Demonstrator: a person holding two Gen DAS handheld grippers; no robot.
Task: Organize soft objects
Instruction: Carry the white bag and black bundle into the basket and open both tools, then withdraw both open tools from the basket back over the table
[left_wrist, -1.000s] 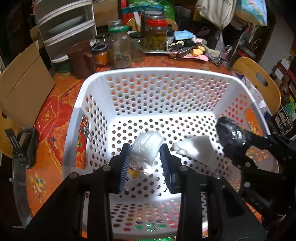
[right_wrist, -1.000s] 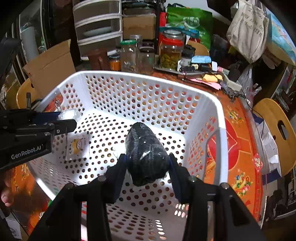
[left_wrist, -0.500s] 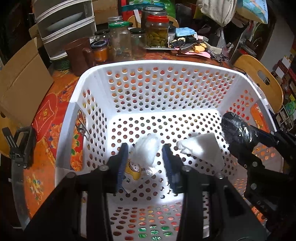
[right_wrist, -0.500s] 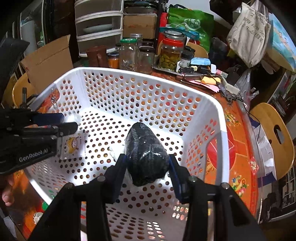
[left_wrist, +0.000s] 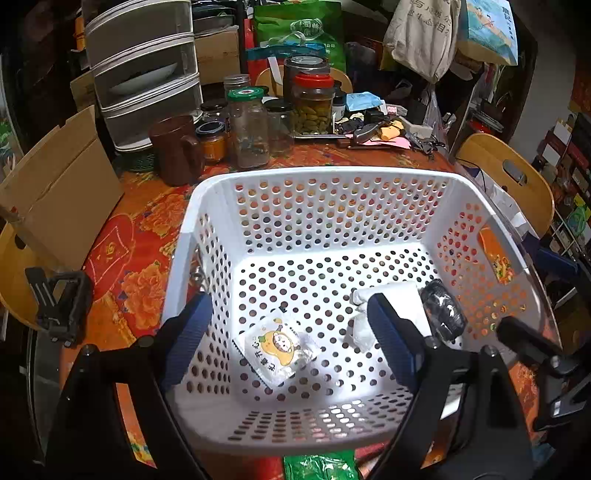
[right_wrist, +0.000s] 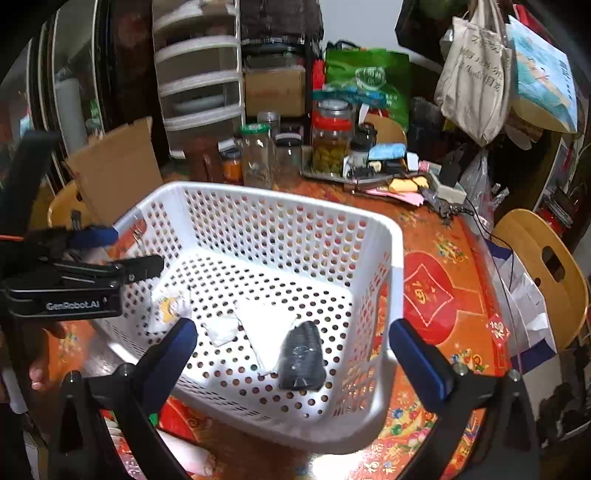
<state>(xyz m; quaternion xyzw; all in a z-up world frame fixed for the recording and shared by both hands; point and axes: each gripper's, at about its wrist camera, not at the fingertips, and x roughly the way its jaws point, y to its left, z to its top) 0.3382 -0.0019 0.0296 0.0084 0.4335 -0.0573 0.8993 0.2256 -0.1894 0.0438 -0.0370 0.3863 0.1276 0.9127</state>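
A white perforated laundry basket (left_wrist: 317, 177) (right_wrist: 395, 280) stands on the table. Inside lie a clear packet with a yellow cartoon label (left_wrist: 277, 345) (right_wrist: 168, 306), a white soft pack (left_wrist: 400, 299) (right_wrist: 267, 325) with a small white wad (right_wrist: 221, 330) beside it, and a black wrapped bundle (left_wrist: 441, 310) (right_wrist: 301, 356) at the right. My left gripper (left_wrist: 291, 332) is open and empty above the basket's near side. My right gripper (right_wrist: 293, 350) is open and empty, raised above the black bundle.
Glass jars (left_wrist: 251, 129), a brown mug (left_wrist: 177, 147), a plastic drawer unit (left_wrist: 144, 70) and clutter crowd the table's far side. A cardboard box (left_wrist: 62, 181) stands at left. Wooden chairs (left_wrist: 506, 173) flank the table. A green packet (left_wrist: 319, 467) lies before the basket.
Both grippers opened and pulled back and up. The left one let the clear packet fall to the basket floor; the right one dropped the black bundle beside the white pack.
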